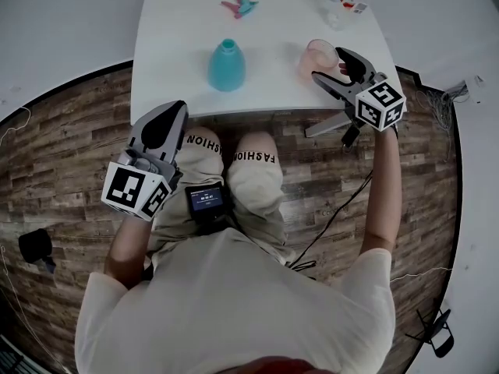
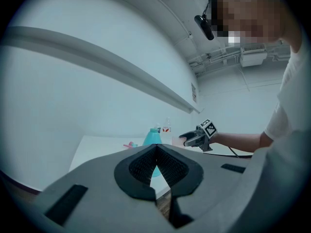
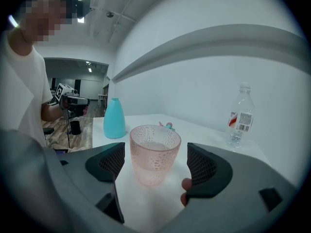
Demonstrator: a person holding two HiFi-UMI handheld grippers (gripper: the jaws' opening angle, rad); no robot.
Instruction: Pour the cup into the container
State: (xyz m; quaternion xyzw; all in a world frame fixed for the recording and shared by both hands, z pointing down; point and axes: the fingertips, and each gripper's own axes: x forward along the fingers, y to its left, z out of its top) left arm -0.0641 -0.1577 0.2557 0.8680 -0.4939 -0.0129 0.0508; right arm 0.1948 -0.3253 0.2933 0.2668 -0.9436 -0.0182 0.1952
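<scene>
Cup: translucent pink, dimpled all over its wall, lightly glossy; plastic or glass, hard to tell from here.
Container: teal, smooth, matt, plastic by the look.
Table: white, smooth, faint sheen.
Floor: wood-grain planks, rough-looking, matt.
Bottle: clear glossy plastic with a printed label.
Right gripper: grey matt plastic body.
Pads: black, finely ribbed, dull.
Marker cube: matt black-and-white faces.
Trousers: pale cloth, printed lettering.
</scene>
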